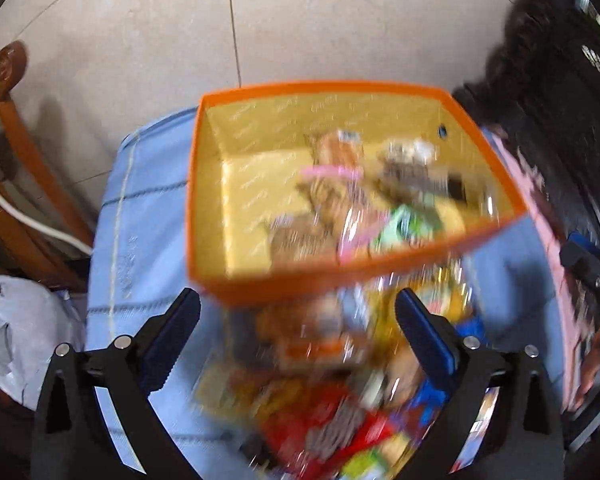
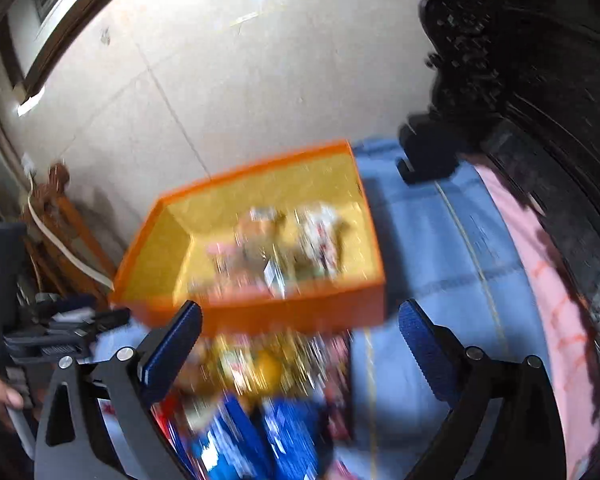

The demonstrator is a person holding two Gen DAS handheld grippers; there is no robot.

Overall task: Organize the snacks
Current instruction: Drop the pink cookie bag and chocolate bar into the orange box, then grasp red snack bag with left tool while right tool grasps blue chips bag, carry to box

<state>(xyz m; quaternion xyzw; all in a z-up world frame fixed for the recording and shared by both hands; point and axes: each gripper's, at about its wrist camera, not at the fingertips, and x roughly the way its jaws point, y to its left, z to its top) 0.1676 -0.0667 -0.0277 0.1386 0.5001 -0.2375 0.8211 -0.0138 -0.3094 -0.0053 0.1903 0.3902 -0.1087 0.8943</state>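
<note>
Several snacks already lie in the orange box (image 1: 380, 280), at its right side, on the blue cloth (image 1: 140, 240); a loose snack pile (image 1: 340, 380) waits just near of it. Left gripper (image 1: 298, 334) and right gripper (image 2: 300, 340) both gape wide, holding nothing

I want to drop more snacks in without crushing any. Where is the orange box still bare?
The orange box is bare along its left half, by the left wall and near-left corner. Snacks in the box crowd its right half. The loose snack pile crowds the blue cloth before the box.
</note>
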